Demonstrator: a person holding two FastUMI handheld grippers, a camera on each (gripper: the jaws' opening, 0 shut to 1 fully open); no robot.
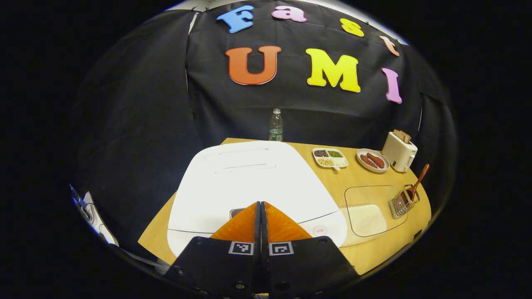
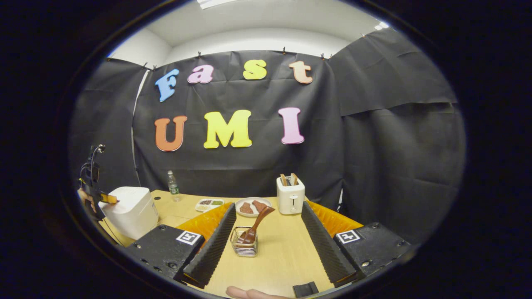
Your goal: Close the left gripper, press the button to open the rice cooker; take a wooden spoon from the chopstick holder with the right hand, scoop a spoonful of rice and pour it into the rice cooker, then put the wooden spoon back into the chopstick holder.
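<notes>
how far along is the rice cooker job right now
Done: the left tool is shut, tips over the front of the rice cooker. In hand: the press, since the lid is down. Left: the right tool is open, the wooden spoon sits in the chopstick holder, so scooping, pouring and returning remain.

A white rice cooker [image 1: 249,182], a brown wooden spoon [image 2: 254,226] and a pale wood-grained worktop [image 2: 278,257] are seen.

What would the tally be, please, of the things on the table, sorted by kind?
Appliances: 2, rice cooker and toaster
Dishes: 3, divided dish, plate, clear tray
Bottle: 1
Chopstick holder: 1
Wooden spoon: 1
Total: 8
</notes>
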